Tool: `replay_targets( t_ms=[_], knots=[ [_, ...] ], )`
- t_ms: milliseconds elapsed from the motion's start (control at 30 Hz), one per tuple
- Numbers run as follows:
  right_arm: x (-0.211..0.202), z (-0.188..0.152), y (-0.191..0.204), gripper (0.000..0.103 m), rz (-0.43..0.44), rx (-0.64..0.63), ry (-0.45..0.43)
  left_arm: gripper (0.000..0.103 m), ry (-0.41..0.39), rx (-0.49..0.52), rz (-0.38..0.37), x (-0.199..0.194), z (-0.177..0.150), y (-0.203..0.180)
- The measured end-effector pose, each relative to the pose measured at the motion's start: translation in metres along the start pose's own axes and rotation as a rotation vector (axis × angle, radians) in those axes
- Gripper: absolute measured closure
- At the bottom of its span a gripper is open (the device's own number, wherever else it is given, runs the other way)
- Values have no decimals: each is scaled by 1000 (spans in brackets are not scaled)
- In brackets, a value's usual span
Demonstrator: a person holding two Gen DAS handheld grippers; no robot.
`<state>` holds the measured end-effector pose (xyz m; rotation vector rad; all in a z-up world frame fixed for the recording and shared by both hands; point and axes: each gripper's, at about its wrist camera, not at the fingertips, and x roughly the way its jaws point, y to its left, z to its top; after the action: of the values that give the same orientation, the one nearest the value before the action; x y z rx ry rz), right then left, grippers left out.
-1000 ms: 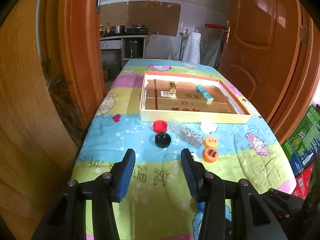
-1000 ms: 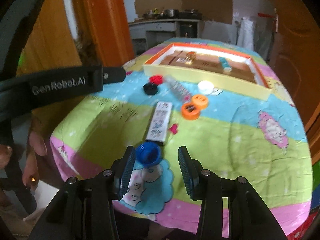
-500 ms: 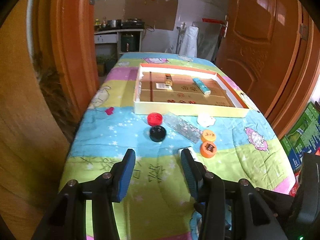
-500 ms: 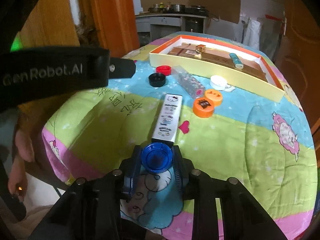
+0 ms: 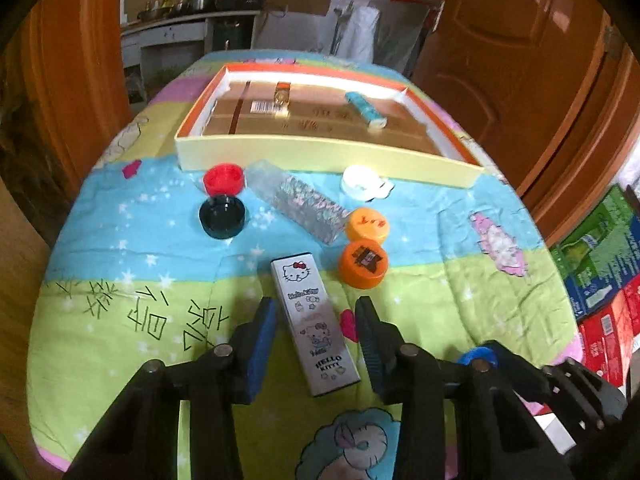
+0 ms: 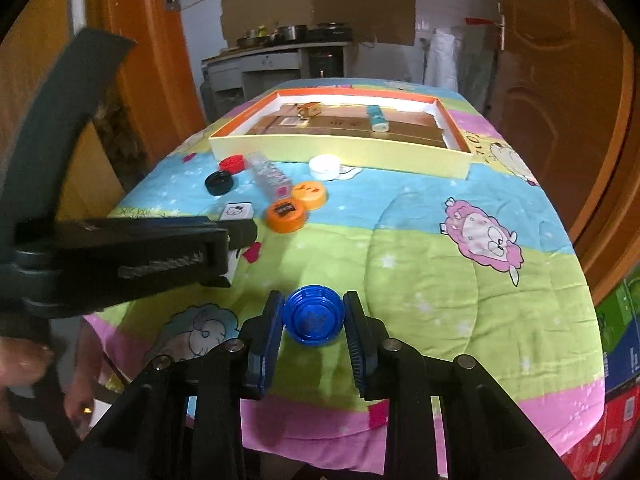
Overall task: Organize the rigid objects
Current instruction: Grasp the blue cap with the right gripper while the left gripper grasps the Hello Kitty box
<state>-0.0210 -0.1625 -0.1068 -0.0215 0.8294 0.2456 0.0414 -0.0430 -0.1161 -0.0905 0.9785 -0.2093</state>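
Note:
My right gripper (image 6: pixel 313 312) is shut on a blue bottle cap (image 6: pixel 313 314) and holds it above the near part of the table; the cap also shows in the left wrist view (image 5: pixel 478 357). My left gripper (image 5: pixel 316 312) is open, its fingers either side of a white Hello Kitty box (image 5: pixel 313 323) lying on the cloth. Beyond lie two orange caps (image 5: pixel 363 263), a clear glittery tube (image 5: pixel 298 199), a black cap (image 5: pixel 222 217), a red cap (image 5: pixel 223 179) and a white cap (image 5: pixel 361 182). The shallow yellow tray (image 5: pixel 320 156) holds a blue tube (image 5: pixel 366 109).
The table has a colourful cartoon cloth (image 6: pixel 440 264). Orange wooden doors stand on both sides. Stacked cartons (image 5: pixel 600 272) sit on the floor at the right. A small gold object (image 5: pixel 282 96) lies in the tray. The left gripper's body (image 6: pixel 120 256) crosses the right wrist view.
My right gripper closed on the blue cap and lifted it up and to the right. My left gripper moved down and forward, so its open fingers now straddle the Hello Kitty box.

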Motion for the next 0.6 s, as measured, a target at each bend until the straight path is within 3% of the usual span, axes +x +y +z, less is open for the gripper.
replay_targets(
  t_ms=[133,233,600],
  knots=[
    [1,-2,-3,72,4,7,-1,63,-17,-2,34,3,0,-2],
    [1,-3,-5,72,9,14,1,70,-24,8,63,4,0,-4],
    [2,-3,-7,72,9,28,-3,74,-42,-12,33,-2,-4,3]
  ],
)
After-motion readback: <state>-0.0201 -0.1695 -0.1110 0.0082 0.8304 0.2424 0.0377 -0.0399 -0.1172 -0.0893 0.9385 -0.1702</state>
